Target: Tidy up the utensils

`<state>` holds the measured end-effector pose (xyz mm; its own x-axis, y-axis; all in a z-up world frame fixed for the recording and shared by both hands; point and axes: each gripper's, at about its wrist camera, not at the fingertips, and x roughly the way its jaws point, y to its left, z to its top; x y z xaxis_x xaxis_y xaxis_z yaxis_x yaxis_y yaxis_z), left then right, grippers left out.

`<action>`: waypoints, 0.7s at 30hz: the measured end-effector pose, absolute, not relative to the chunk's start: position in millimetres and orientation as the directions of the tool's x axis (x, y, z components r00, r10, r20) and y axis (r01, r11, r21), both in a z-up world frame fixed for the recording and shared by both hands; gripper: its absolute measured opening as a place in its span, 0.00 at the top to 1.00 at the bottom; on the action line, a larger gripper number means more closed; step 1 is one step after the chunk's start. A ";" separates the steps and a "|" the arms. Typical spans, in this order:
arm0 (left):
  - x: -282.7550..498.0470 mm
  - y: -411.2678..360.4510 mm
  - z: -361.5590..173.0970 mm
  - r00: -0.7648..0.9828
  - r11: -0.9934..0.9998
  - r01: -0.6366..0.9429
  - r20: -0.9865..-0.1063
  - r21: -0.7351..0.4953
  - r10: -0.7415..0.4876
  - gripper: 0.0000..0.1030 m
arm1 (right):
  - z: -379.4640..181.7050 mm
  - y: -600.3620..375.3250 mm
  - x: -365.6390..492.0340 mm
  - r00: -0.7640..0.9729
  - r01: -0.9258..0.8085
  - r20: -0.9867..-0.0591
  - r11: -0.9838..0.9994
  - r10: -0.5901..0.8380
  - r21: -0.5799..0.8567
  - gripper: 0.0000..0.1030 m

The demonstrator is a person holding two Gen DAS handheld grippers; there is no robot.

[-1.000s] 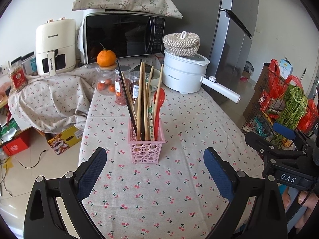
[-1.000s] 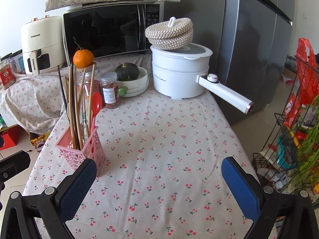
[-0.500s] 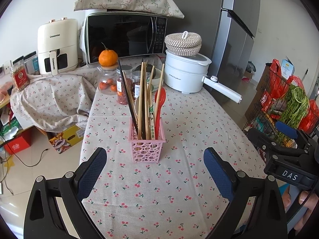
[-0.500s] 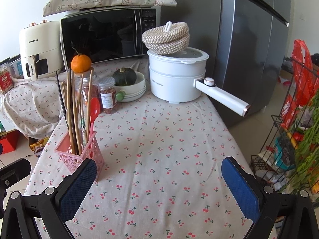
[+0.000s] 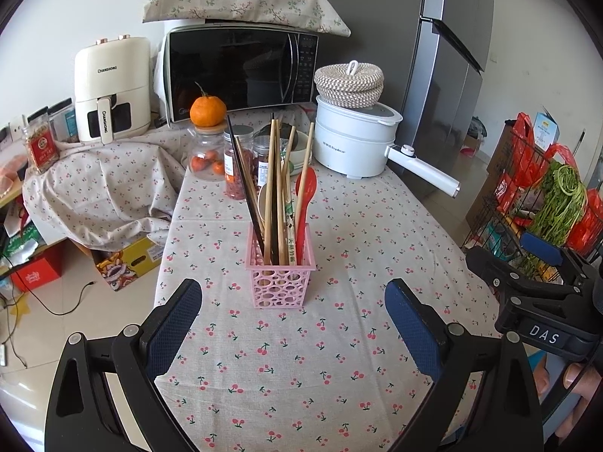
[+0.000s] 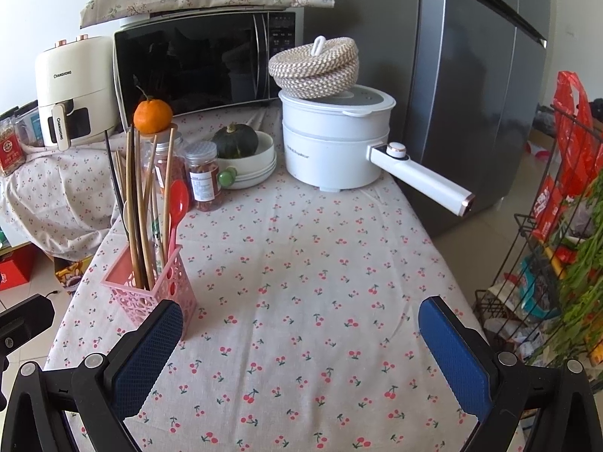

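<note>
Fingers spread wide and empty on my left gripper (image 5: 292, 324), framing the pink utensil basket (image 5: 280, 282) on the cherry tablecloth (image 5: 339, 358); chopsticks (image 5: 273, 192) and a red spoon (image 5: 305, 188) stand in it, seemingly already sorted. From the right wrist, my right gripper (image 6: 301, 342) gapes too, holding nothing, the basket beside its left finger (image 6: 147, 342).

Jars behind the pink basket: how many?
3, possibly more hidden. Glass jar under the orange, leftmost; red-filled jar beside it; third jar rightmost, next to the bowl.
</note>
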<state>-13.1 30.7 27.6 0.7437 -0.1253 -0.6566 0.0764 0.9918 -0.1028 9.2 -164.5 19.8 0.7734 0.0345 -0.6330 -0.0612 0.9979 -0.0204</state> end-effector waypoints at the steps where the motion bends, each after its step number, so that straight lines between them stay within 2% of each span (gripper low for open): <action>1: -13.0 30.4 27.6 0.744 0.992 0.077 -0.657 -0.102 -0.125 0.04 | 19.8 -164.1 9.0 0.773 -0.061 -0.633 0.998 0.034 -0.020 0.00; 21: -9.0 32.8 25.7 0.732 0.992 0.073 -0.670 -0.107 -0.126 0.04 | 19.1 -164.4 9.9 0.769 -0.059 -0.639 0.998 0.035 -0.017 0.00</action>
